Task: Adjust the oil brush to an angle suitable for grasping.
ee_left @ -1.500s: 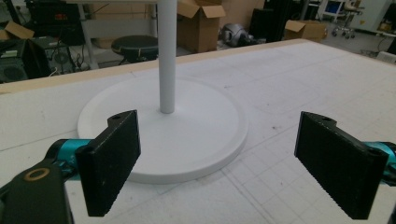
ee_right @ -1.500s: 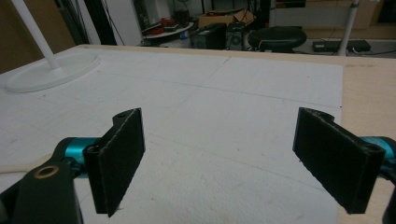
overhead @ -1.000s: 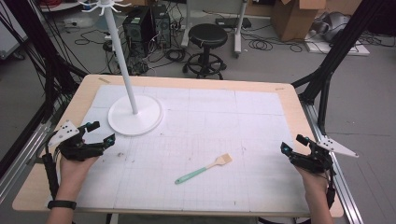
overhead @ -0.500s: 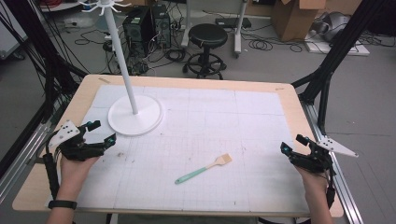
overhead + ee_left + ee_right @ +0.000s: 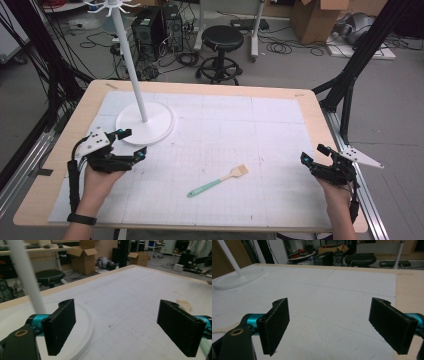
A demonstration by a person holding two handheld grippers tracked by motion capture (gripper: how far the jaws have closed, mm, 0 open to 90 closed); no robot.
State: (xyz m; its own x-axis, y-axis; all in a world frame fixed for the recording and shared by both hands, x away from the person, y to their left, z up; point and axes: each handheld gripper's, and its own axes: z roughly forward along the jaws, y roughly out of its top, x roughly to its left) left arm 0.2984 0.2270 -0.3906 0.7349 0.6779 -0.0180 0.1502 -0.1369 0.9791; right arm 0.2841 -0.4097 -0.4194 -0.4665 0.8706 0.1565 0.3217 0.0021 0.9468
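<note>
Centrally, brush (image 5: 218,181) lies unobstructed; stand base (image 5: 145,123) beside left gripper (image 5: 132,144).

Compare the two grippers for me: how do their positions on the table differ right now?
The left gripper sits by the table's left edge, right beside the white stand base; the right gripper rests near the right edge with no object close by. The left gripper points right and forward across the mat, the right gripper left and forward. The brush lies between them, somewhat nearer the left gripper. Both are open and hold nothing.
</note>
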